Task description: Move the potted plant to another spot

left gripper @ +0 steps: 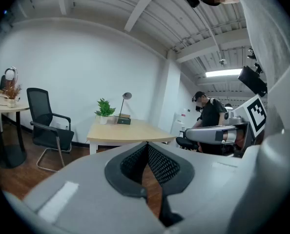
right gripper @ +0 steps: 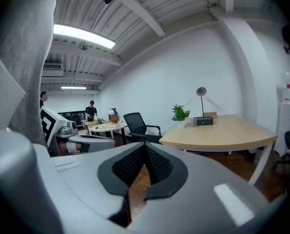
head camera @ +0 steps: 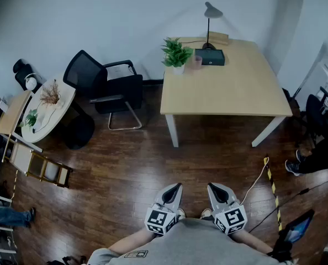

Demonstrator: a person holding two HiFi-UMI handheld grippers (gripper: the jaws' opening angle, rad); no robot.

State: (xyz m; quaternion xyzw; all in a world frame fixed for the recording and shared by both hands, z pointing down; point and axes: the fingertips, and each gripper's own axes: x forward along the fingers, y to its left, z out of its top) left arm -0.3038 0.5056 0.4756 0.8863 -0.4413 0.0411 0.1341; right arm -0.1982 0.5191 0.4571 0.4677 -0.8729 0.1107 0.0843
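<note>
– Hazards from here, as you judge them?

– Distance, mostly. Both tongs are pressed fully together and hold nothing. The left gripper (head camera: pixel 176 187) and right gripper (head camera: pixel 212 187) sit side by side at the bottom centre of the head view. They are well apart from the small green potted plant in its white pot (head camera: pixel 175 54), which stands at upper centre, on the far left corner of the pale wooden rectangular table (head camera: pixel 230 93).

– So the jaws must open before any grasp.

– Yes. Closing on leaves rather than the pot would likely let it slip or tip. The flat black box (head camera: pixel 210 57) sits just beside the pot, with the thin black desk lamp (head camera: pixel 209 21) behind it, and a wide approach could knock either.

– And the walk over?

– It crosses a dark glossy wooden floor (head camera: pixel 125 164), bare between person and table. A yellow-and-black striped strip (head camera: pixel 271 178) trails at lower right, a possible trip.

– The room?

– White walls. A black mesh office chair (head camera: pixel 106 87) stands left of the table, and a round white table (head camera: pixel 53 112) at far left carries small plants and could serve as the new spot.
</note>
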